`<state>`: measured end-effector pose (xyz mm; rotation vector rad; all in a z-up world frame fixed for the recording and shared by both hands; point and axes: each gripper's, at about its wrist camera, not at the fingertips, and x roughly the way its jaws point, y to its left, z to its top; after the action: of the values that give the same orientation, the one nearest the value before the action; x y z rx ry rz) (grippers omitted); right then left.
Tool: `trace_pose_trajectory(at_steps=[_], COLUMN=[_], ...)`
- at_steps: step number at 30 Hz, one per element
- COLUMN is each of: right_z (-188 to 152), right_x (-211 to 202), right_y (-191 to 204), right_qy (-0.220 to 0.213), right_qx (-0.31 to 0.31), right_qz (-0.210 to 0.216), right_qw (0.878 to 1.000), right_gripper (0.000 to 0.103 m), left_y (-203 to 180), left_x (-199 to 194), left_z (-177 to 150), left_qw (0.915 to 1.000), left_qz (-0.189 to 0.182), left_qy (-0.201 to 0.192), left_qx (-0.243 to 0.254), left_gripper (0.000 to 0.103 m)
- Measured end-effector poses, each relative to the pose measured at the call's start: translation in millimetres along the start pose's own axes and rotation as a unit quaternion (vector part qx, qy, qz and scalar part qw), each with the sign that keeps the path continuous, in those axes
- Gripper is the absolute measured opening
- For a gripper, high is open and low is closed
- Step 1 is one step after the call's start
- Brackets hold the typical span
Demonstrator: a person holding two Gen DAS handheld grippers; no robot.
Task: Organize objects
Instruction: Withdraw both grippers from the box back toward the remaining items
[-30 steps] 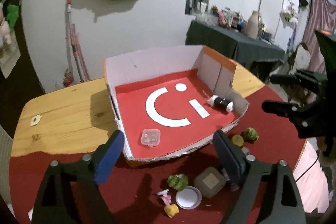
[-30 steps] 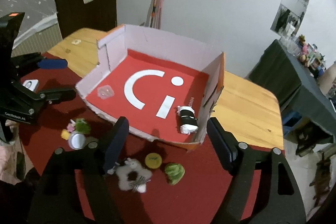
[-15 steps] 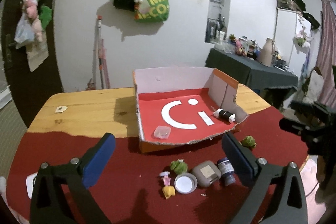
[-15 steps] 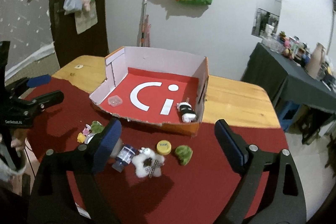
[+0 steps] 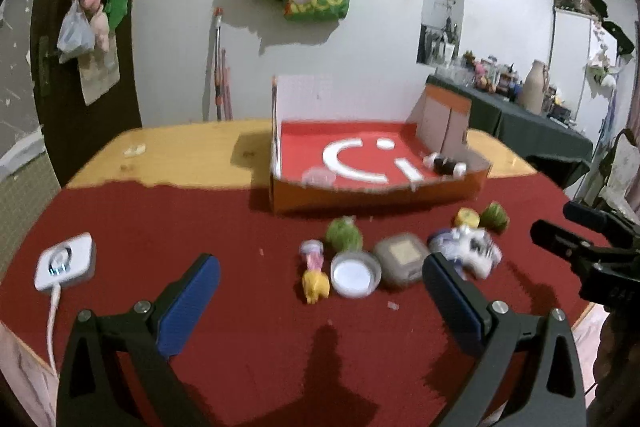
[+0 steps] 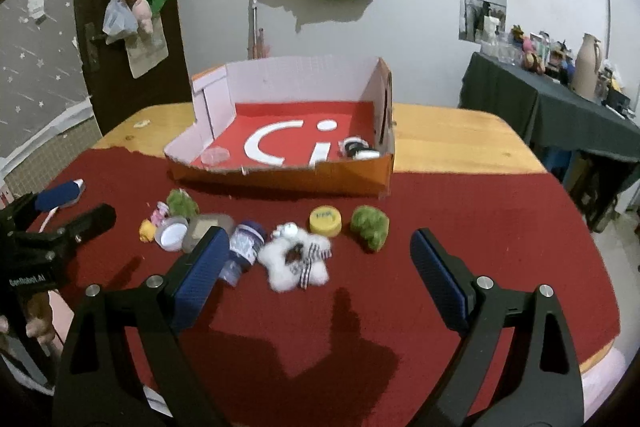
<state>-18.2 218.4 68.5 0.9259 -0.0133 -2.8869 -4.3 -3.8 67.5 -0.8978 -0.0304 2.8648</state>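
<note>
Nearest, both pairs of tongs hang empty over the red cloth on the tabletop (image 6: 480,227). The left tongs (image 5: 320,291) stand spread as wide as they go with nothing between the pads. The right tongs (image 6: 316,263) are wide apart too, and nothing is gripped.

Just beyond the pads lies a row of loose things on the cloth: a yellow and pink toy figure (image 5: 314,273), a white round lid (image 5: 354,273), a grey square case (image 5: 402,257), a blue-capped bottle (image 6: 244,245) on its side, a white plush toy (image 6: 296,259), a yellow cap (image 6: 325,221) and two green fuzzy balls, one at the left end (image 6: 182,203) and one at the right (image 6: 370,227). A white charger block (image 5: 64,261) with its cord sits apart at the left edge.

Further back stands the open cardboard box (image 6: 280,179) with its red floor, already holding a clear plastic case (image 6: 215,155) and a black and white roll (image 6: 358,149).

By my reading, this is the approach before a pick. The plush toy lies nearest the right tongs, the lid and grey case nearest the left. The next move calls for lowering over one item, closing on it, then carrying it over the low front wall.
</note>
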Motion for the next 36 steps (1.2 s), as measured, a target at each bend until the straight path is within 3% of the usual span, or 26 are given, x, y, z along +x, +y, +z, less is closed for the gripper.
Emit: trace_pose_trajectory(at_steps=[7,20,36], right_z=[-17,-16,-15], right_x=[20,48,75], right_y=[1,1,-9], right_qy=[0.036,0.076,0.121], right_qx=[0.006,-0.006,0.002], right_qz=[0.009,0.003,0.007], right_qw=[0.999,0.997,0.993], right_gripper=[0.093,0.093,0.093], left_y=[-1,21,36], left_x=[19,43,83], left_z=[-13,-11,-6], left_qw=[0.9992,0.9965,0.9894], left_qz=[-0.012,-0.005,0.023], left_qy=[0.037,0.081,0.142], left_qx=[-0.008,-0.021,0.022], left_gripper=[0.103,0.103,0.103])
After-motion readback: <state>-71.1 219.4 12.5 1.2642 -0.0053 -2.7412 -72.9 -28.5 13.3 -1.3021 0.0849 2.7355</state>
